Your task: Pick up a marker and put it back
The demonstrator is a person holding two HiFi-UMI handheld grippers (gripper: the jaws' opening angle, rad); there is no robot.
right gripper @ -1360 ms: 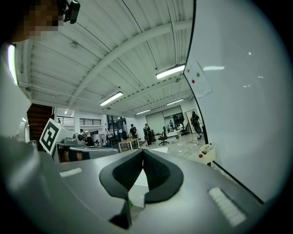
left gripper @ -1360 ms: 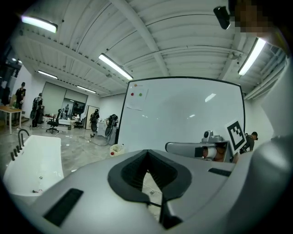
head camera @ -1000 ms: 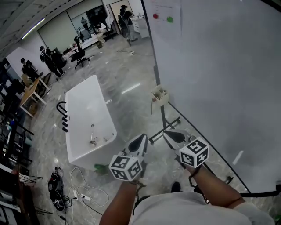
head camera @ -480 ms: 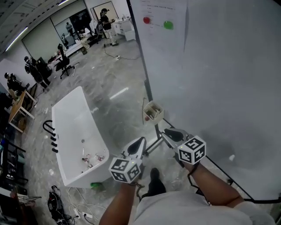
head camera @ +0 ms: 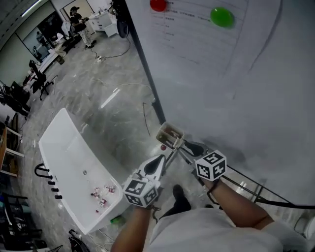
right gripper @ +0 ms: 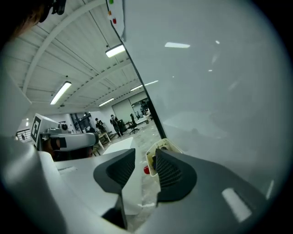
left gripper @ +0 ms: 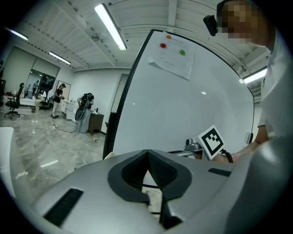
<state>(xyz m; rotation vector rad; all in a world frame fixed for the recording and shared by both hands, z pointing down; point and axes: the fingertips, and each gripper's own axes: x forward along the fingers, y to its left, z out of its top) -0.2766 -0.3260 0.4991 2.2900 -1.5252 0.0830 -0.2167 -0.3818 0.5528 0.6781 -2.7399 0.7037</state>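
Observation:
A small cream holder box [head camera: 170, 135] hangs at the whiteboard's lower left corner; what it holds is too small to make out. A red knob [head camera: 163, 147] shows just below it. My right gripper [head camera: 190, 147] points at the box from just short of it. Its jaws have just been opening and stand open with nothing between them. Through their gap in the right gripper view [right gripper: 145, 157] I see the box [right gripper: 170, 147] and the red knob [right gripper: 146, 170]. My left gripper [head camera: 158, 161] hangs beside it to the left, shut and empty [left gripper: 147, 153].
The large whiteboard [head camera: 241, 103] fills the right, with a red magnet [head camera: 158, 5], a green magnet [head camera: 222, 17] and a pinned sheet [head camera: 184, 32]. A long white table [head camera: 69, 162] with small bits on it stands on the left. Cables and people are far back.
The whole view has closed in on the whiteboard. Both grippers have moved forward, and the holder box now sits right in front of the right gripper's tips.

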